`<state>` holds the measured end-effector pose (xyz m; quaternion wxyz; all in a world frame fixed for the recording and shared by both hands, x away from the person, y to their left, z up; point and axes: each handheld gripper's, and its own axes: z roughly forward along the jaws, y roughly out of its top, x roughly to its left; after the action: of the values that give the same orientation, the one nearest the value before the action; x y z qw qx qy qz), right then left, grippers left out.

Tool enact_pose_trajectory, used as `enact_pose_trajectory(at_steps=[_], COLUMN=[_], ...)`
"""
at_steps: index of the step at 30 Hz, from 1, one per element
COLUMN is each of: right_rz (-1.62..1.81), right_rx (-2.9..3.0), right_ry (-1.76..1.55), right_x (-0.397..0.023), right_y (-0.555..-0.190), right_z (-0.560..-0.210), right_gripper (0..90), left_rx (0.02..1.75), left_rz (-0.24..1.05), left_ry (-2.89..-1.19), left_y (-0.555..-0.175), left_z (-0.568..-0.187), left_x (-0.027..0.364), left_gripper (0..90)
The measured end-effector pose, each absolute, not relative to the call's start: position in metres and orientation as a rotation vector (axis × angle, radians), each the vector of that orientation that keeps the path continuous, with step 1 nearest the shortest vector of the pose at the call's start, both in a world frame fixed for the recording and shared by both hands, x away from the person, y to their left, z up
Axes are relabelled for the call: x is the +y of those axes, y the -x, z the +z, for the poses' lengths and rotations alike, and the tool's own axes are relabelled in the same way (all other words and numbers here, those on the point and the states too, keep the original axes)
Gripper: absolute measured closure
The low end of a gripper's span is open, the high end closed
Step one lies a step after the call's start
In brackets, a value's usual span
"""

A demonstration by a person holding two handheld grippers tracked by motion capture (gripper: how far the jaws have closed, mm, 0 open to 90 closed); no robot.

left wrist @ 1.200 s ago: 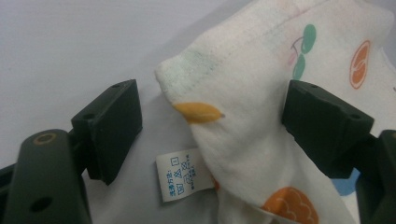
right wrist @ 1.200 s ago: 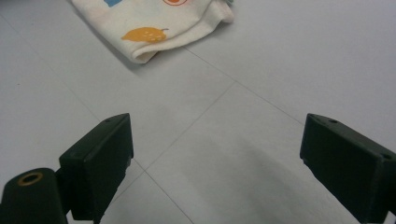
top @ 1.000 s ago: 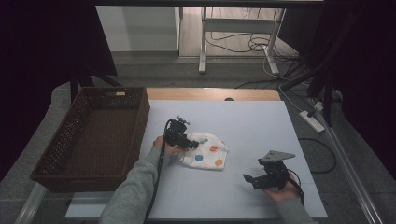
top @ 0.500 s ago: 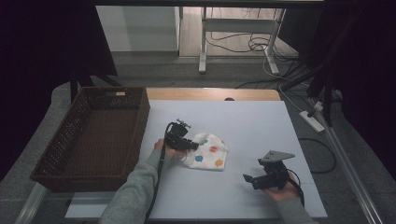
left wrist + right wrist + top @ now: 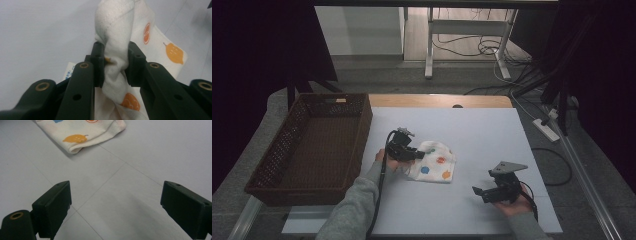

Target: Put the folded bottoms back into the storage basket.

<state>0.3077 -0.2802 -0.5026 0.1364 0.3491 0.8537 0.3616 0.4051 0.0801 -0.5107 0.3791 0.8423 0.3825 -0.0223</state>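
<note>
From the high view, my left claw [image 5: 416,153] sits at the left edge of the white cloth with coloured fruit prints [image 5: 435,162], which lies near the middle of the pale desk [image 5: 492,130]; my jaws there have just closed in on a gathered fold of it. My right claw [image 5: 477,191] rests low on the desk toward the near right corner, well apart from the cloth, and a brown woven basket [image 5: 312,145] stands at the desk's left side. In the left gripper view, the cloth [image 5: 117,50] is bunched upright between my two black jaws, both pads pressing into it, while the rest of it trails flat on the desk behind. In the right gripper view, my jaws stand spread wide with bare desk [image 5: 130,195] between them, and the folded cloth [image 5: 82,135] lies farther ahead, toward the upper left.
</note>
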Motion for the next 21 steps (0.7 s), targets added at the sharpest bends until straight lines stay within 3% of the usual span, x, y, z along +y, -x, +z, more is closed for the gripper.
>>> enact_pose_trajectory(at_steps=[21], right_rz=[1.046], right_rx=[2.471], right_ry=[-1.01], right_x=[-0.28], right_y=[-0.308], right_z=[-0.502], right_gripper=[9.8], left_rx=[0.902], left_rz=[-0.013], left_ry=[-2.131], left_y=[-0.389], left_z=[-0.492], left_x=[0.078], left_gripper=[71.1])
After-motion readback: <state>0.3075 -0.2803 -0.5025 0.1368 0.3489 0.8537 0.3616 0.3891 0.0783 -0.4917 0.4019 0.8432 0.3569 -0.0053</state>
